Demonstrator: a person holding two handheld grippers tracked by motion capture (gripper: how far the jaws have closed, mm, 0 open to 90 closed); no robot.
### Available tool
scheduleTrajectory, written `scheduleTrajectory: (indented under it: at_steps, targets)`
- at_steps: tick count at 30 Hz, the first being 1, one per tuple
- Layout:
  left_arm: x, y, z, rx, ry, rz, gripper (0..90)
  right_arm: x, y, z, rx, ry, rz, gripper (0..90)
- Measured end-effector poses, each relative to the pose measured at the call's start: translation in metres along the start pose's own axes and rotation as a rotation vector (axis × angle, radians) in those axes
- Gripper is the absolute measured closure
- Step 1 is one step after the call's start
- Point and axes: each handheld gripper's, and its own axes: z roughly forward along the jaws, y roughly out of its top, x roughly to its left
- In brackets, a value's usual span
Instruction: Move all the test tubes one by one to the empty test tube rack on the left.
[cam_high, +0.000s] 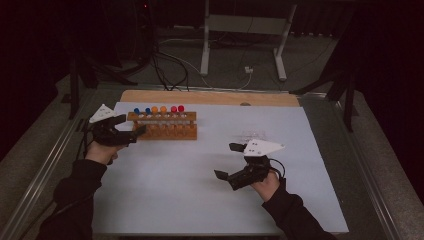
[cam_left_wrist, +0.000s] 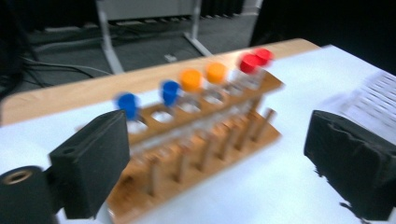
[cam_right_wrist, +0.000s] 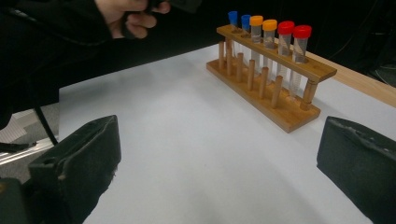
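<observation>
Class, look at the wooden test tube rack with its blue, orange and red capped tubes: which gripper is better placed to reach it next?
Probably the left gripper: its open jaws sit right by the wooden test tube rack. The right gripper, also open, hangs farther off over the white sheet.

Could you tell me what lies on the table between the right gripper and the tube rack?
Nothing: in the right gripper view, only bare white sheet stretches from the open right gripper to the rack. The high view agrees.
</observation>
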Motion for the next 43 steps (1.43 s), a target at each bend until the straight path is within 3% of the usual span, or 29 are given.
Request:
scheduleTrajectory:
  at_steps: [7,13,18,23,25,30,34,38,43]
  targets:
    - [-0.026,-0.022,-0.013,-0.005,-0.113,0.014,0.6,0.0,-0.004,-0.001,0.006,-0.001,0.01,0.0]
    - [-0.052,-0.042,-0.01,0.029,-0.203,0.044,0.6,0.001,-0.006,-0.001,0.008,0.005,0.01,0.0]
    - [-0.077,-0.059,-0.004,0.076,-0.273,0.096,0.6,0.001,-0.011,0.0,0.014,0.003,0.012,0.0]
    - [-0.091,-0.068,-0.007,0.05,-0.339,0.12,0.6,0.002,-0.019,0.0,0.032,-0.012,-0.005,0.0]
    - [-0.095,-0.071,-0.009,0.034,-0.336,0.153,0.7,0.003,-0.024,0.0,0.041,-0.017,-0.016,0.0]
    - [-0.099,-0.08,-0.012,0.045,-0.355,0.185,0.7,0.005,-0.039,-0.003,0.08,-0.038,-0.047,0.0]
    - [-0.097,-0.088,-0.01,0.038,-0.372,0.188,0.7,0.005,-0.053,-0.004,0.118,-0.062,-0.063,0.0]
    - [-0.096,-0.094,-0.008,0.062,-0.379,0.205,0.7,0.004,-0.063,-0.002,0.17,-0.079,-0.087,0.0]
    - [-0.096,-0.097,-0.007,0.077,-0.372,0.206,0.7,0.005,-0.065,0.003,0.196,-0.065,-0.108,0.0]
